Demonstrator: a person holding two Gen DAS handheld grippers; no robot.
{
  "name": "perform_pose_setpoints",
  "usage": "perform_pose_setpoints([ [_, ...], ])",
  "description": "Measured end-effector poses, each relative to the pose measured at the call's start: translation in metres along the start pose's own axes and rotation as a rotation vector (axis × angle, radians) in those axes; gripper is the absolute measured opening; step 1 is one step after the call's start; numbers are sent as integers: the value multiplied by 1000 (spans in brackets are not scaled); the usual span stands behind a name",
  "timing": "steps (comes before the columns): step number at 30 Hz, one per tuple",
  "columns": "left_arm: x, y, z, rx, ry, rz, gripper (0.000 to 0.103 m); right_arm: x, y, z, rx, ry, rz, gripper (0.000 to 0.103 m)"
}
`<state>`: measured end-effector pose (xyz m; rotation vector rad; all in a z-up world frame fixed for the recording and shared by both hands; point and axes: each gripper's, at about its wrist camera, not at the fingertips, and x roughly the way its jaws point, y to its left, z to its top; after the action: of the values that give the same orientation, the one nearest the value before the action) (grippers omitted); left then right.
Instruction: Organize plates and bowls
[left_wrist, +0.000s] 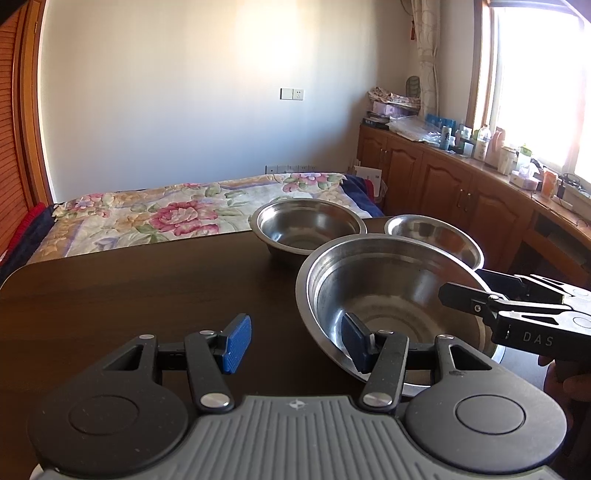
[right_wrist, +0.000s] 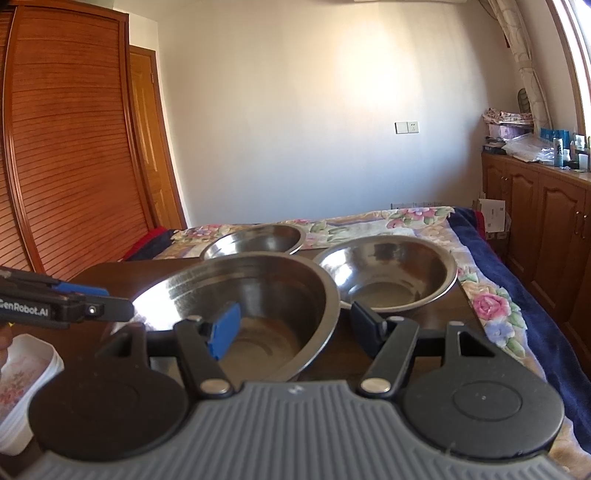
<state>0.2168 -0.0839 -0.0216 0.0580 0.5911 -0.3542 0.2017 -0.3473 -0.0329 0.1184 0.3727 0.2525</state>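
The near, large round steel bowl (left_wrist: 388, 295) on the dark wooden table (left_wrist: 147, 288) is straddled at opposite rims by the wide-spread left gripper (left_wrist: 295, 343) and the equally wide right gripper (right_wrist: 295, 328).

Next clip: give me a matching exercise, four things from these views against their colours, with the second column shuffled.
Things:
1. nearest bowl
2. plates
3. tongs pads
4. table

Colours:
a. blue
b. dark brown
c. bare steel
d. white with pink flowers

Pairs: 1-c, 2-d, 3-a, 4-b
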Motion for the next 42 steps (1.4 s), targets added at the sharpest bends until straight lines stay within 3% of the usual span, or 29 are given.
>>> perform_pose_setpoints([
  [7,11,-2,2,-11,23,-15,40,2,1,0,-2,14,37,66],
  [13,18,-5,0,-22,35,-27,36,3,0,1,6,18,45,65],
  [17,22,-5,0,-29,45,-42,25,5,-1,1,8,27,44,55],
  [22,17,-3,-1,-47,50,-29,24,6,-5,0,35,39,54,38],
  [33,-16,-3,-6,-46,25,-48,24,-18,5,8,64,17,88,38],
  [42,-45,-3,-24,-54,10,-79,25,-39,14,-6,111,18,82,38],
])
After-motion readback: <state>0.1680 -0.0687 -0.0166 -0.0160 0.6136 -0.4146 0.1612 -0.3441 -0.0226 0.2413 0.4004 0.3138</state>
